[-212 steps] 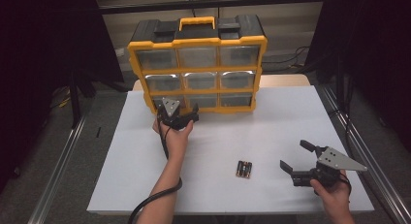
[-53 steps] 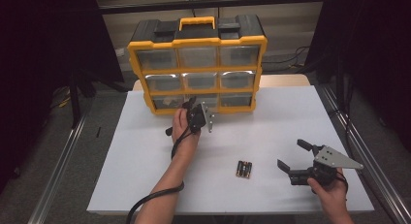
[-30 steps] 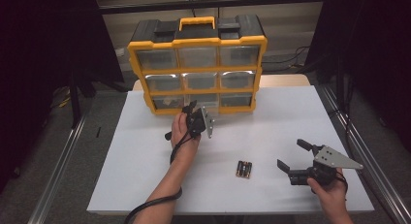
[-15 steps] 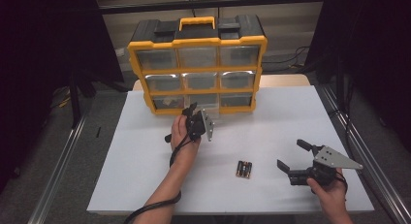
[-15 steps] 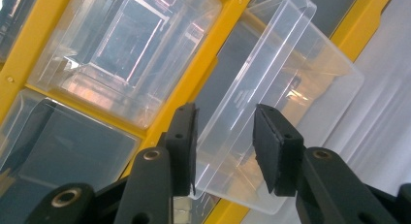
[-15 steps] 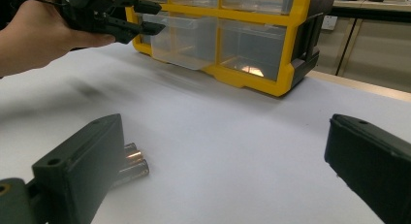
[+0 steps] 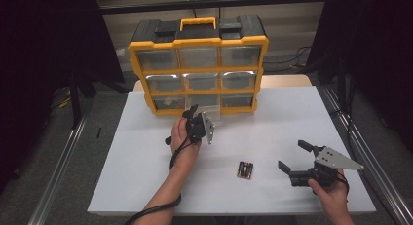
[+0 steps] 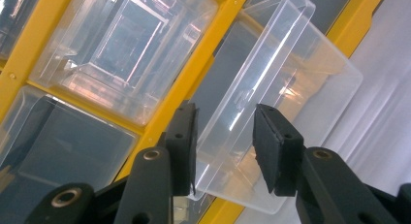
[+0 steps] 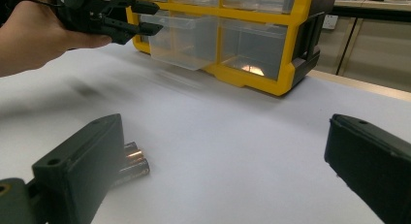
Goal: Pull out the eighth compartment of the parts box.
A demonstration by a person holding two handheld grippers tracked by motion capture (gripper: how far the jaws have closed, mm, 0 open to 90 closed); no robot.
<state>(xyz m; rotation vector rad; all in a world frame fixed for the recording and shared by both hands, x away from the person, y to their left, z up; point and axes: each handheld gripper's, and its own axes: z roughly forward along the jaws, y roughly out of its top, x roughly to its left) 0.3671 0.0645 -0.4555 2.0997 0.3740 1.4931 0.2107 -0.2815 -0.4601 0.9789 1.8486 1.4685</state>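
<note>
Since seven seconds back: left gripper [image 7: 195,119] shifted from the organizer's bottom-left drawer over to the bottom-middle one; that drawer now pulled partway out; right gripper and batteries unmoved.

White table [image 7: 146,152], spread across the middle of the high view. Yellow-and-black parts organizer [image 7: 198,64], upright at the far edge, three rows of three clear drawers, yellow handle on top. Clear plastic drawer [image 8: 271,88], bottom row, middle slot, slid partly out toward the person, front end hanging just over the table, seen also in the right gripper view [image 9: 181,40].

Left hand [image 7: 181,137], reaching forward just in front of the organizer's bottom row. Left gripper jaws partly apart, set either side of the drawer's front; whether the pads press on it, cannot tell. Right gripper [image 7: 294,157], well apart from the organizer near the table's near-right corner, jaws spread wide, nothing between them. Small cluster of AA batteries [image 7: 245,170], lying flat on the table just left of the right gripper, close beside its left jaw in the right gripper view [image 9: 133,166].
</note>
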